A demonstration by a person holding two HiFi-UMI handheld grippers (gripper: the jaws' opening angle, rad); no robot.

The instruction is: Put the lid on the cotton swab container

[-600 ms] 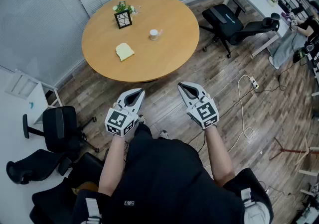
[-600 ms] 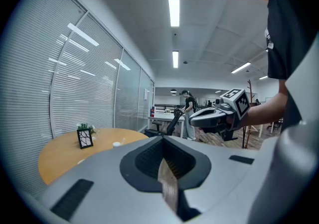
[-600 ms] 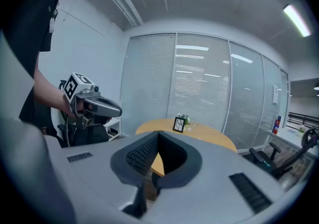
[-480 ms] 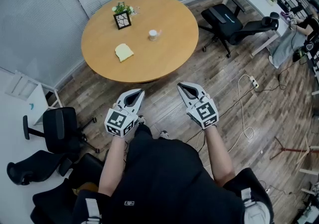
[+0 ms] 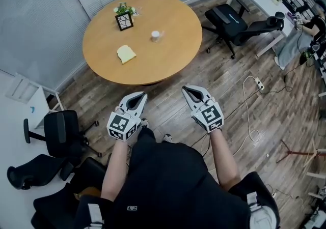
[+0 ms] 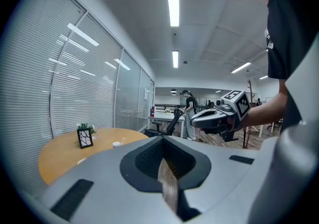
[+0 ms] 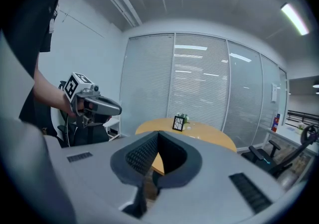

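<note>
1. Round wooden table [image 5: 168, 60]: filled the upper centre of the head view, on plank flooring.
2. Black office chair [image 5: 232, 19]: upper right, beside the table's edge. A second black chair [image 5: 61, 131] stood at lower left.
3. Left gripper [image 5: 139, 95]: lower centre, short of the table's near edge. Its jaws were pressed together with nothing between them.
4. Right gripper [image 5: 187, 89]: just right of the left one and level with it. Its jaws were likewise closed and empty, and also short of the table.
5. Pale yellow flat piece [image 5: 127, 53]: left half of the tabletop; what it was could not be made out.
6. Black-framed ornament [image 5: 125, 19]: far left part of the tabletop, with a small plant [image 5: 124, 7] just behind it.
7. Cotton swab container [image 5: 156, 35]: small and white, near the table's middle, well apart from both grippers. Its lid could not be made out.
</note>
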